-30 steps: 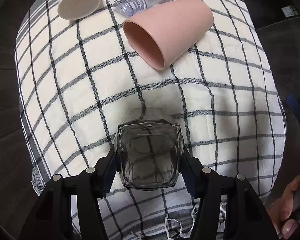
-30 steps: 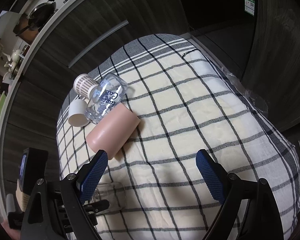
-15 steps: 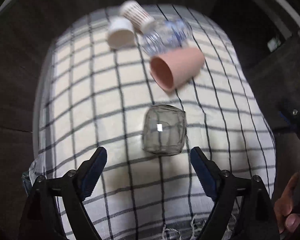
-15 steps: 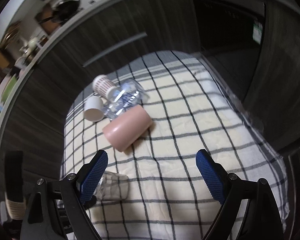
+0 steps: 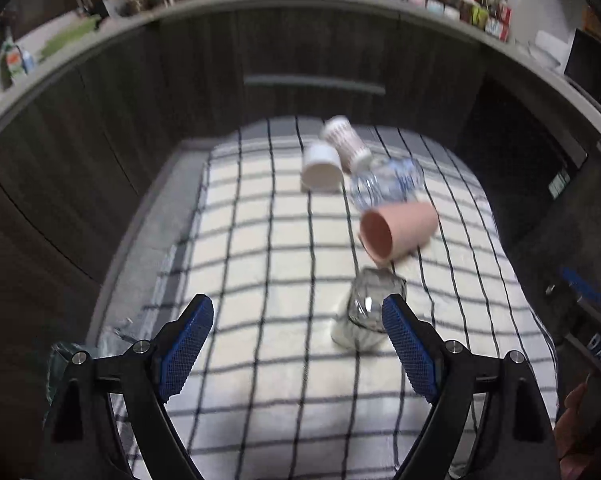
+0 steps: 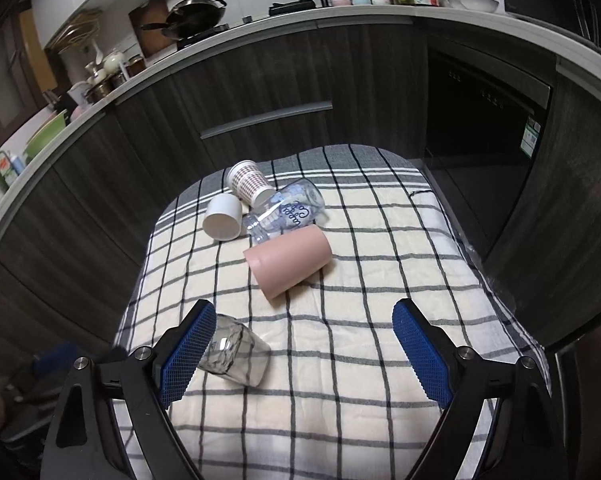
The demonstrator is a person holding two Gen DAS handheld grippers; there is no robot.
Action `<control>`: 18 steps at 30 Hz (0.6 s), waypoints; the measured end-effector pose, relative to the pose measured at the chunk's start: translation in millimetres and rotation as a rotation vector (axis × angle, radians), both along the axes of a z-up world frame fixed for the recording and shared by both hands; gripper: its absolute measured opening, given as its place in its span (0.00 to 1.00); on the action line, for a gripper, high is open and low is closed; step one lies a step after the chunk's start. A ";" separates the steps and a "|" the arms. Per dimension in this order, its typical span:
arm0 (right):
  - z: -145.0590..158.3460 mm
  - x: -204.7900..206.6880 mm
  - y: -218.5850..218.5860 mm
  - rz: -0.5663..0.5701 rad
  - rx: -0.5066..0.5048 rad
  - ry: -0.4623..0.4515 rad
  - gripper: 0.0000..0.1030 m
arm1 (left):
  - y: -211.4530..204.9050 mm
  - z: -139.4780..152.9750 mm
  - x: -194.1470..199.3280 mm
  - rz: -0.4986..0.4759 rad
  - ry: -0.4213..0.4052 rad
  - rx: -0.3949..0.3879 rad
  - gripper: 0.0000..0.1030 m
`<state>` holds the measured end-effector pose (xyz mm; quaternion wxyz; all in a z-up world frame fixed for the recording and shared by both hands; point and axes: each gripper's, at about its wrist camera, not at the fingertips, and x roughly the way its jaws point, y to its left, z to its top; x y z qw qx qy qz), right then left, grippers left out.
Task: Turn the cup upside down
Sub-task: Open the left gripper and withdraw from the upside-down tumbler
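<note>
Kitchen cupboards stand dark behind a table (image 6: 380,360) with a checked cloth (image 6: 340,400) and 5 cups on it.

Near the front edge, a clear glass cup (image 6: 236,354) (image 5: 366,312) sits upside down on the cloth, wide mouth down and base up, and nothing holds it. Both grippers hang above the cloth, apart from the cups. The left hand-held gripper (image 5: 296,344) has its blue pads spread wide, and the glass shows just past its right pad. The right hand-held gripper (image 6: 302,354) is spread wide too, with the glass beside its left pad. Farther back, a pink cup (image 6: 288,258) lies on its side. Behind it lie a clear printed cup (image 6: 288,212), a white cup (image 6: 222,222) and a brown-patterned paper cup (image 6: 248,182), all close together.
</note>
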<state>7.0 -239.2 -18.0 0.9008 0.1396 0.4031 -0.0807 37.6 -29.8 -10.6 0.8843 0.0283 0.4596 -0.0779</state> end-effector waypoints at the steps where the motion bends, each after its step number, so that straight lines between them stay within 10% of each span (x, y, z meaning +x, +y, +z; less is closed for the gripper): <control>1: 0.4 -1.2 2.0 0.002 -0.007 -0.003 0.87 | 1.5 3.7 -2.6 0.005 -0.024 0.001 0.85; 18: 17.3 -25.8 33.9 -0.004 -0.209 -0.128 0.87 | 11.3 13.2 -27.8 0.023 -0.171 0.022 0.90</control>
